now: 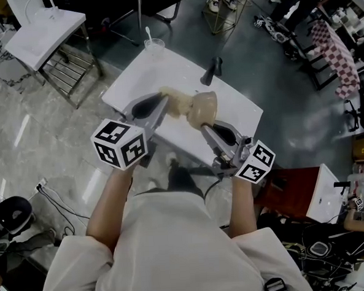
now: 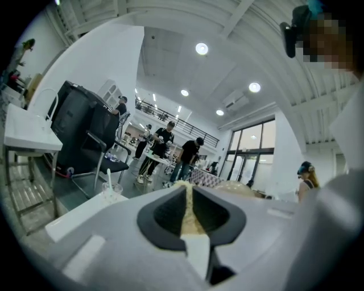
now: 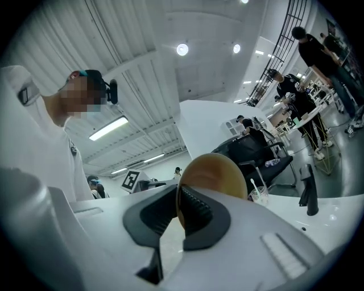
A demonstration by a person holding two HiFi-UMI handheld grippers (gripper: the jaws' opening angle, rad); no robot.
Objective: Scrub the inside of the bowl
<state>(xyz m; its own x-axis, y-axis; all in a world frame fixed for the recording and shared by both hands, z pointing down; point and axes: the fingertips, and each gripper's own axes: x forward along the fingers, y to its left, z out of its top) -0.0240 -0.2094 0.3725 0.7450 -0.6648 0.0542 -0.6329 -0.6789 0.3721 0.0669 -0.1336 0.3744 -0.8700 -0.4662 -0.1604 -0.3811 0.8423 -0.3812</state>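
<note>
Tan bowl (image 1: 205,106) | tipped sideways | rim in right gripper (image 1: 204,129) | pale cloth (image 1: 173,99) against it

You cannot see inside the bowl (image 1: 205,106) from your head view; its near rim hides between the jaws of your right gripper (image 1: 204,127); in the left gripper view, your left gripper (image 2: 189,198) covers most of it; the pale scrubber (image 1: 177,101) looks blurry; cloth or sponge, you cannot tell
</note>
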